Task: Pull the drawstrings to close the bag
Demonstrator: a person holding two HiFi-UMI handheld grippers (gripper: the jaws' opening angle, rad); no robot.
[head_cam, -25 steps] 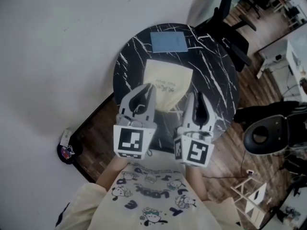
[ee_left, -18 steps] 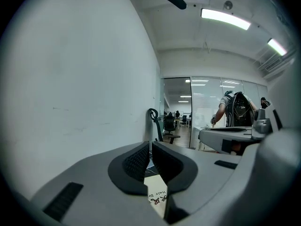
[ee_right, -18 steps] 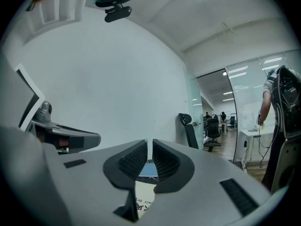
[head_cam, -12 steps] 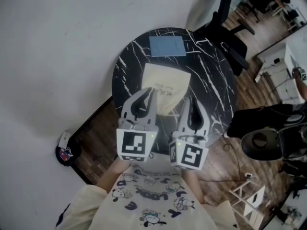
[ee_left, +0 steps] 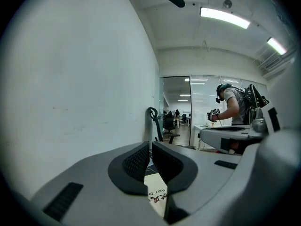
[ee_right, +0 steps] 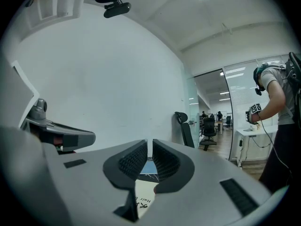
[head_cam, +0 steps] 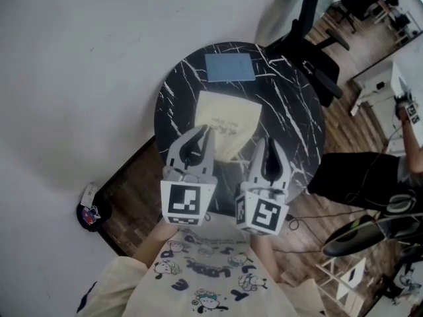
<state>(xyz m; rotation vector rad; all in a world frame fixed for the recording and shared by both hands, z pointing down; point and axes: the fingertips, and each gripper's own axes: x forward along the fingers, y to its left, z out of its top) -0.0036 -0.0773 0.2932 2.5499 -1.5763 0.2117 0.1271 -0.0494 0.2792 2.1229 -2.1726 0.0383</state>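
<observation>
One cream cloth drawstring bag (head_cam: 228,121) lies flat on the round black marble table (head_cam: 301,121). At its 6 o'clock the left gripper (head_cam: 205,130) and right gripper (head_cam: 268,140) hang empty, jaws almost together, the right's just closing. Its mouth is hidden from us; if loose, we pinch both cords firmly and pull evenly.

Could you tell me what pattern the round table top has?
The table top is black with white veins; head view shows it best.
</observation>
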